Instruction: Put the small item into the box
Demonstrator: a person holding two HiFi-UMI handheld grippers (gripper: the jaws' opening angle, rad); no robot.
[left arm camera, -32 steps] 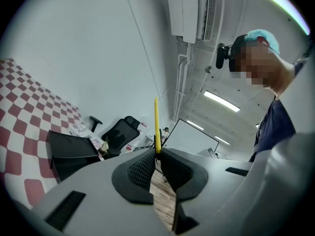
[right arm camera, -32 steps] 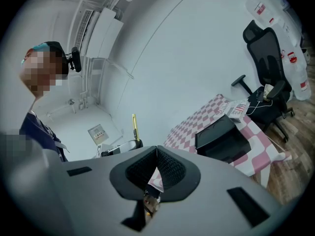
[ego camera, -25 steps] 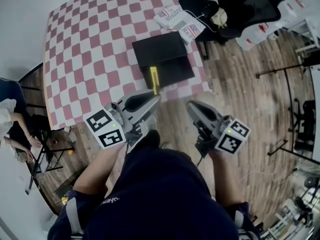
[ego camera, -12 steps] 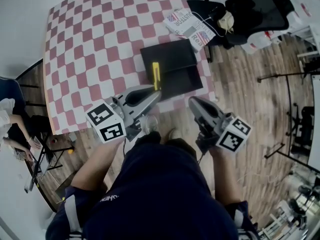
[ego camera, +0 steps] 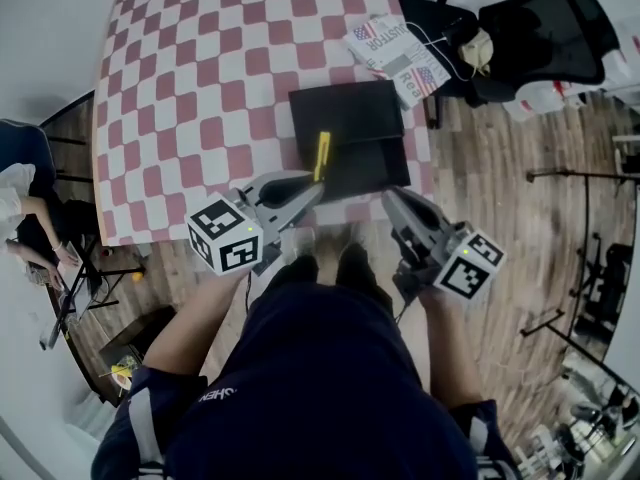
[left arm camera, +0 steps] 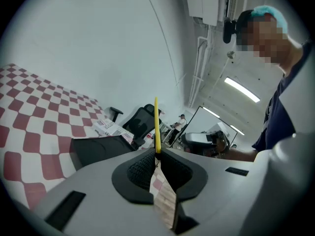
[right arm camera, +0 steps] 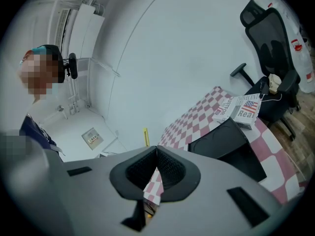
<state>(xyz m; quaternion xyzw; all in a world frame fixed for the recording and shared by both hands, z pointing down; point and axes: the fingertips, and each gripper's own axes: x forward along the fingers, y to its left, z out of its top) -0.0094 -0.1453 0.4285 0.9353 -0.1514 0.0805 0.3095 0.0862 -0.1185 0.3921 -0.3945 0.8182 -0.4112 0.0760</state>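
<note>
Where the small item is: a thin yellow flat strip [left arm camera: 156, 124] is pinched at its lower end in the left gripper [ego camera: 312, 186] and stands upright out of the jaws.
Left claw: closed narrow on the yellow strip, the black ribbed pads pressing it from both sides; nothing else sits between them.
Right claw: the right gripper [right arm camera: 156, 149] has its pads brought together at the tips, with nothing between them.
Box: a flat black rectangular box [ego camera: 350, 133] lies on the table near the right end of its near edge.
Strip against box: in the head view the strip crosses the near left part of the box; whether it touches the box cannot be told.
Grippers: both reach forward over the near table edge, the left one at the box's near left corner, the right one at its near right corner, the two a little apart.
Table: a table covered with a red-and-white checked cloth [ego camera: 200, 88].
Paper: a folded printed newspaper [ego camera: 398, 53] lies just beyond the box, at the far right corner of the table.
Chair: a black mesh office chair [ego camera: 545, 28] stands on the wooden floor right of the table.
Bystander: a seated person [ego camera: 22, 218] shows at the left edge, well apart from the table.
</note>
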